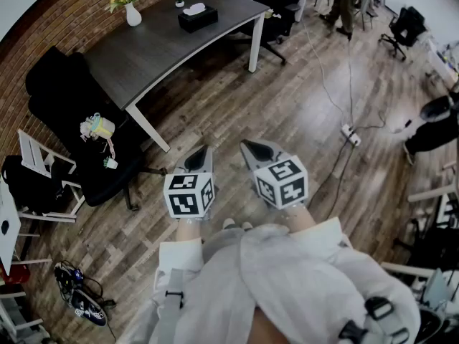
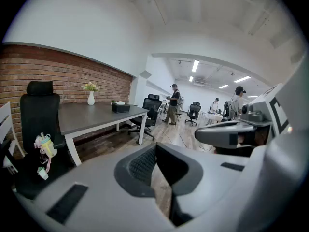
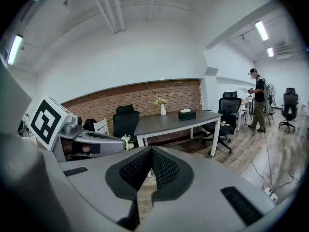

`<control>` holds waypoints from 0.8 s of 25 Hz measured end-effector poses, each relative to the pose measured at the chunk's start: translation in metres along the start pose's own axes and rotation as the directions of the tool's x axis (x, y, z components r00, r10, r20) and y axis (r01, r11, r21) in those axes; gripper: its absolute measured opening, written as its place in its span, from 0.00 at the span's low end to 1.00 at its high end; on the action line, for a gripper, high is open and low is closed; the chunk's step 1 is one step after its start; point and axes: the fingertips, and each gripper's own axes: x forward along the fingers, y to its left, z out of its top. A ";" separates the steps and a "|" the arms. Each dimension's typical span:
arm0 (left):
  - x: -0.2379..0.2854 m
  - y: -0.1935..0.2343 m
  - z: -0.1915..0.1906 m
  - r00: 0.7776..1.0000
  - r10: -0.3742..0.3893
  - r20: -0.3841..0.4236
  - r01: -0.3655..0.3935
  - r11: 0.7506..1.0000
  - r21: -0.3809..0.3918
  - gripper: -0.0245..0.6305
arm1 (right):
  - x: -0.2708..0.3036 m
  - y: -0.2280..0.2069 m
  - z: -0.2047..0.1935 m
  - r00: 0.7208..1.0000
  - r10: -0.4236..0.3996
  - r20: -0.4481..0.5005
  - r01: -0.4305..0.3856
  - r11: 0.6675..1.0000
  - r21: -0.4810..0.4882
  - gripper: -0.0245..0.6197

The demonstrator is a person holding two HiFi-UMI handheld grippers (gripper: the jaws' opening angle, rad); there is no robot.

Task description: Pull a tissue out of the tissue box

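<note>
The left gripper (image 1: 201, 153) and right gripper (image 1: 250, 147) hang side by side over the wooden floor (image 1: 237, 106), well apart from the dark surface (image 1: 154, 49). Both grippers' fingers (image 2: 141, 166) are clenched together on nothing. The black tissue box (image 1: 197, 18) sits at the surface's far end near a white vase (image 1: 133, 15), with a tissue (image 1: 194, 8) poking up.
</note>
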 end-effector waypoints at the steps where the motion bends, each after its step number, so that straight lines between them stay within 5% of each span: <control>1: 0.000 0.002 -0.001 1.000 0.003 -0.003 -0.003 1.000 0.000 0.04 | 0.002 0.001 -0.002 1.000 0.001 -0.006 -0.001 1.000 -0.001 0.03; 12: 0.005 0.004 -0.012 0.999 -0.019 -0.047 0.019 1.000 0.007 0.04 | 0.011 0.006 -0.018 0.999 0.012 -0.052 -0.012 1.000 0.008 0.03; 20: 0.003 0.006 -0.003 0.997 -0.078 0.013 0.077 0.996 0.055 0.04 | 0.019 0.009 -0.017 1.000 0.005 -0.001 -0.005 0.998 0.056 0.03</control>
